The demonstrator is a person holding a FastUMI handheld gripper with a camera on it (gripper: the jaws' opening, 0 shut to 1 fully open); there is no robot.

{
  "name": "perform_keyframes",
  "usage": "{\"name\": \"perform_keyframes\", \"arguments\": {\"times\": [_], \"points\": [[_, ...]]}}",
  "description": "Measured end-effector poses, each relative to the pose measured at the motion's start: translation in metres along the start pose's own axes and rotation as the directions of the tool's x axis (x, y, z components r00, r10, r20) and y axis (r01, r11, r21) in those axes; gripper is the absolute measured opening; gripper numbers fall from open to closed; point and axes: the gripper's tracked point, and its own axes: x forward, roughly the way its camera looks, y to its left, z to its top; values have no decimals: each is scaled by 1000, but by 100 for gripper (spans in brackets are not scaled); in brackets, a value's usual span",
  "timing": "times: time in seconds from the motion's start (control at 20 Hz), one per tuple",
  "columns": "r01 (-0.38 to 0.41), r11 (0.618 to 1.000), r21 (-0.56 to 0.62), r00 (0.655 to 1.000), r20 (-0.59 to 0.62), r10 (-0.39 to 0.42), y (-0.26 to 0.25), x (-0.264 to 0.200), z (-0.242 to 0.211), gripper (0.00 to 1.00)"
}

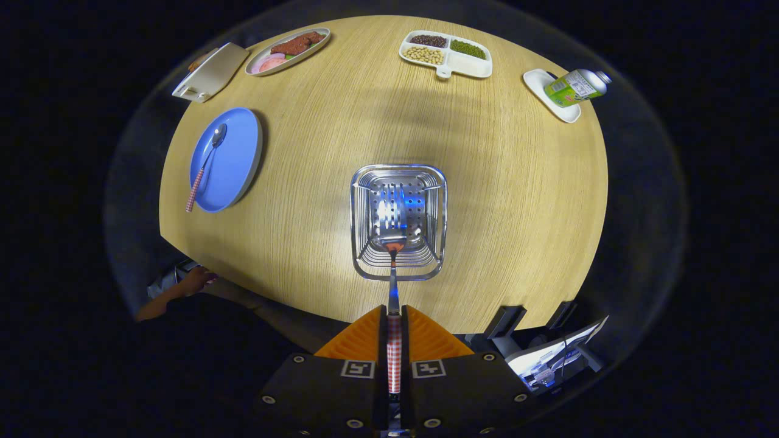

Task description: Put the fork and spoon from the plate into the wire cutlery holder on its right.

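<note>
my hand-held gripper (pixel 394 322) is pinching the fork (pixel 393 286) by its red-checked handle, both orange fingers (pixel 365 337) pressed flat on it, the tines hanging down inside the wire cutlery holder (pixel 398 222) on the tabletop (pixel 517 182). it feels to me like a light, stiff piece; the smooth metal neck would be slippery, so the patterned handle is the right place to hold. the spoon (pixel 206 164) lies on the blue plate (pixel 240 158), well apart from the holder. i would take it mid-handle too, since the bowl end looks rounded and hard to pinch.
</note>
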Motion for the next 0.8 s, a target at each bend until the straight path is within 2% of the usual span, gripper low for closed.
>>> {"name": "perform_keyframes", "arguments": {"times": [0.45,0.6,0.8], "points": [[-36,995,-94,981,-195,17,-8,-1,14,8],[-33,991,-128,972,-233,2,-11,1,20,8],[-69,992,-109,970,-241,41,-5,1,29,12]]}}
